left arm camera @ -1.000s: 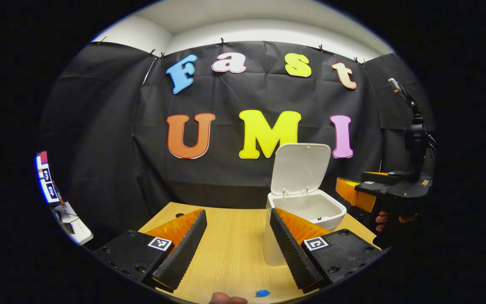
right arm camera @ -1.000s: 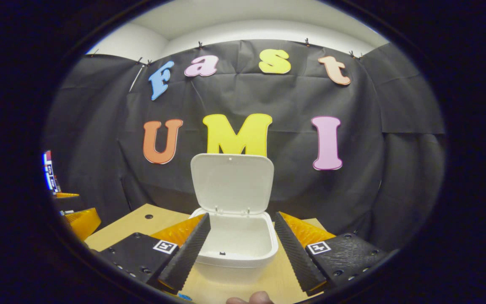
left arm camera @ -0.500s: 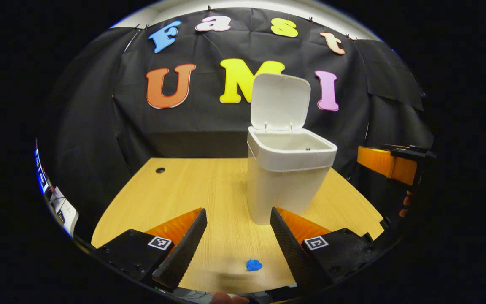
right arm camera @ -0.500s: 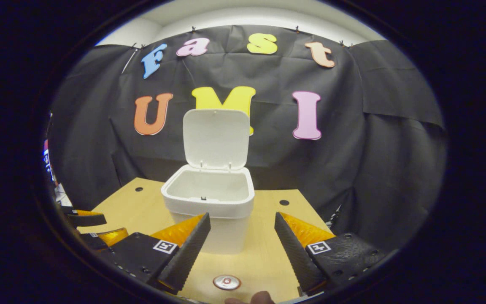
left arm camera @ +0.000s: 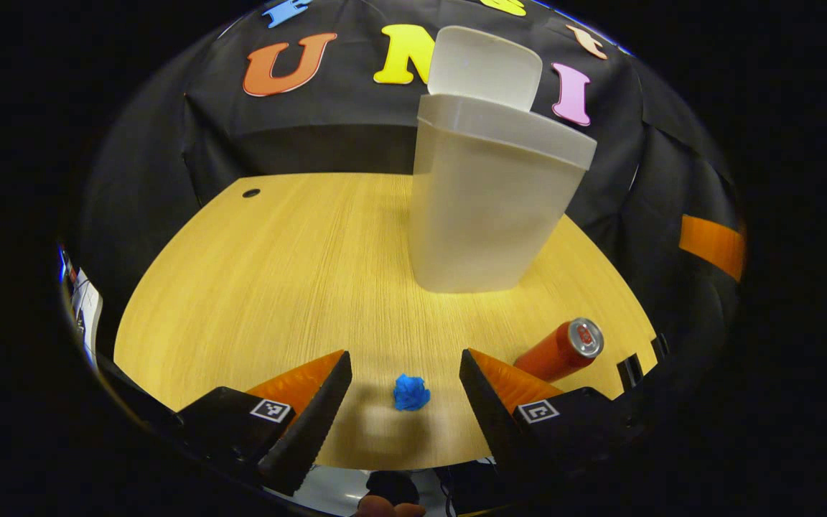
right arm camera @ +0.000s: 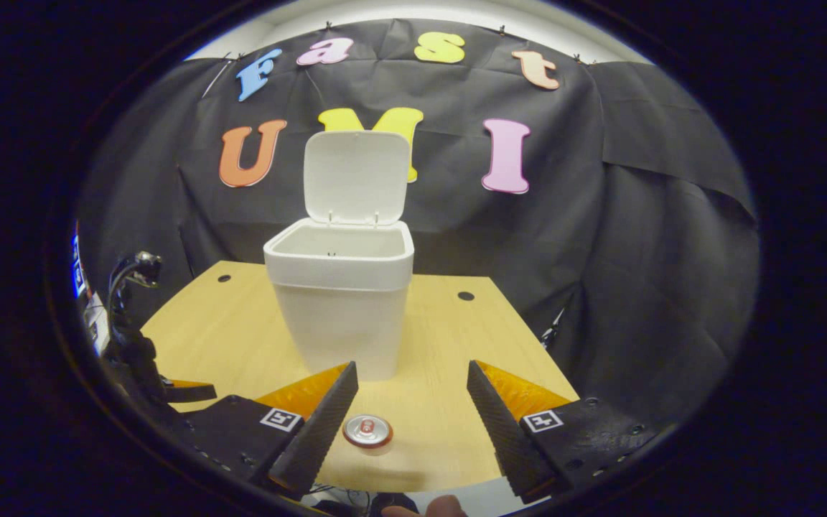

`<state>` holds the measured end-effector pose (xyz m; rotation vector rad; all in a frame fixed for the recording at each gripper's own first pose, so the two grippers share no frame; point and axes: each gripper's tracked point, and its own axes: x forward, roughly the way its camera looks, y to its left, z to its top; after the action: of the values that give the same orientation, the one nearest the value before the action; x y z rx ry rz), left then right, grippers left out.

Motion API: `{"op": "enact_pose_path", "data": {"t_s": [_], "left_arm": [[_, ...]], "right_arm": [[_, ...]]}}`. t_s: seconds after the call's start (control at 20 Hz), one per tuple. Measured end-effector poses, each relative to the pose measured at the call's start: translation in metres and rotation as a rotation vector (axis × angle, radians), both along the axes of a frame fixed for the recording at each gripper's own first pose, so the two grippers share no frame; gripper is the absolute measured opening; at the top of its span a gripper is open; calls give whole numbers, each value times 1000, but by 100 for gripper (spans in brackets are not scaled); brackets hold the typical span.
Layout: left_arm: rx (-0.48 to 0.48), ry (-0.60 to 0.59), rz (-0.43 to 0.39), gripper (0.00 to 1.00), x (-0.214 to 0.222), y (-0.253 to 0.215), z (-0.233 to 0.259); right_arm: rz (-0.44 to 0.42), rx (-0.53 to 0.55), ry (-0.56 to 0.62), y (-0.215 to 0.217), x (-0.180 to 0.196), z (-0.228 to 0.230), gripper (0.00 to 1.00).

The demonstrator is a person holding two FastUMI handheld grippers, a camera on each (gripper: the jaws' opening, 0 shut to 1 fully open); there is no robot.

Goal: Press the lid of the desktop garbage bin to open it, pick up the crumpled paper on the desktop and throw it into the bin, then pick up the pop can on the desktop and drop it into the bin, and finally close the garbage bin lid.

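A white bin (left arm camera: 485, 208) stands on the wooden table with its lid (left arm camera: 484, 68) swung up. In the left gripper view a small blue crumpled paper (left arm camera: 410, 393) lies near the table's front edge, and my left gripper (left arm camera: 405, 406) hangs open just above it, a finger on each side. To its right stands a red pop can (left arm camera: 561, 350). In the right gripper view the bin (right arm camera: 342, 301) is ahead with its lid (right arm camera: 356, 176) up. The can (right arm camera: 367, 431) shows its silver top just below my open right gripper (right arm camera: 410, 416), near its left finger.
The table (left arm camera: 277, 273) has small round holes near its far corners (left arm camera: 250, 193) (right arm camera: 465, 296). The black cloth wall rises close behind the bin. At the left edge of the right gripper view a dark camera mount (right arm camera: 130, 316) rises from the other gripper.
Both grippers have dropped lower and pulled back from the bin. The blue paper now lies between my left fingers, and the can has come into view under my right gripper.
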<state>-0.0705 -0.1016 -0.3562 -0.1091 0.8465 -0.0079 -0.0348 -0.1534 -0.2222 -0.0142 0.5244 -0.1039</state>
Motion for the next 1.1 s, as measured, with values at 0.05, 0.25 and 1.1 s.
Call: {"op": "enact_pose_path", "data": {"t_s": [0.05, 0.25, 1.1], "left_arm": [[-6, 24, 1, 98, -4, -3, -11], [-4, 79, -10, 98, -10, -11, -39], [76, 167, 3, 75, -9, 7, -85]], "right_arm": [[-2, -5, 10, -1, -5, -4, 96], [-18, -23, 46, -8, -21, -14, 96], [-21, 1, 142, 0, -51, -51, 96]]}}
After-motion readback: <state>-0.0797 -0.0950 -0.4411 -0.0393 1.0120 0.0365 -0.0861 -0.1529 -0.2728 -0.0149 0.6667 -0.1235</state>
